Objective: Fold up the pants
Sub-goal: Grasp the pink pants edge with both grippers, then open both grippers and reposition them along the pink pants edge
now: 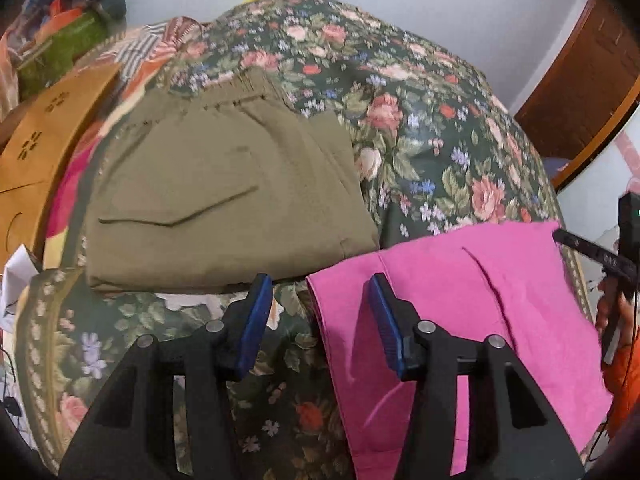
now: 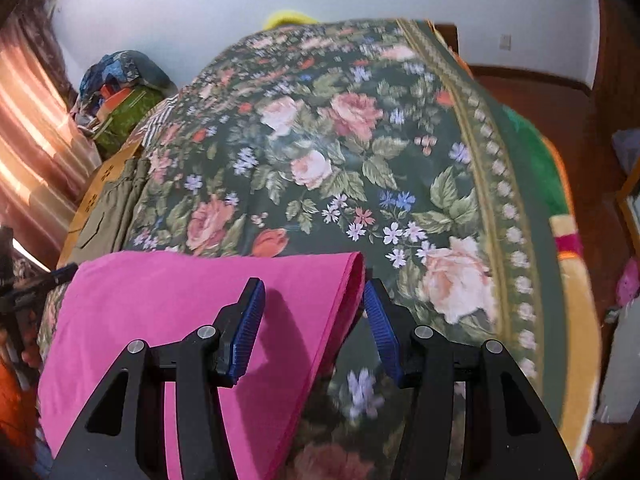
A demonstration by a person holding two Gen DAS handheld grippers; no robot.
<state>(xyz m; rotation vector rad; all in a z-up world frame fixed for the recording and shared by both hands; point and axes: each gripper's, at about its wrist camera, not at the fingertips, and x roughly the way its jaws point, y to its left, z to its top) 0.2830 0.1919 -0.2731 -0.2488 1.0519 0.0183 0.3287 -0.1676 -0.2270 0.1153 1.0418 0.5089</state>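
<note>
Folded pink pants (image 1: 460, 280) lie on the floral bedspread (image 1: 420, 120) at its near edge. My left gripper (image 1: 319, 282) is open. It straddles the pants' left edge, its right pad over the pink cloth and its left pad over the bedspread. My right gripper (image 2: 313, 283) is open too and straddles the right, rounded fold of the pink pants (image 2: 180, 288). Its left pad is above the cloth and its right pad just outside the fold. Neither gripper's pads press the cloth. A folded olive pair of pants (image 1: 224, 200) rests farther back on the left.
A brown cardboard box (image 1: 40, 152) and a pile of colourful clothes (image 1: 68, 12) stand beyond the bed's left side. A wooden door (image 1: 580, 80) is at the right and a curtain (image 2: 32, 140) at the far left. A person's orange sleeve (image 1: 624, 360) shows at the right.
</note>
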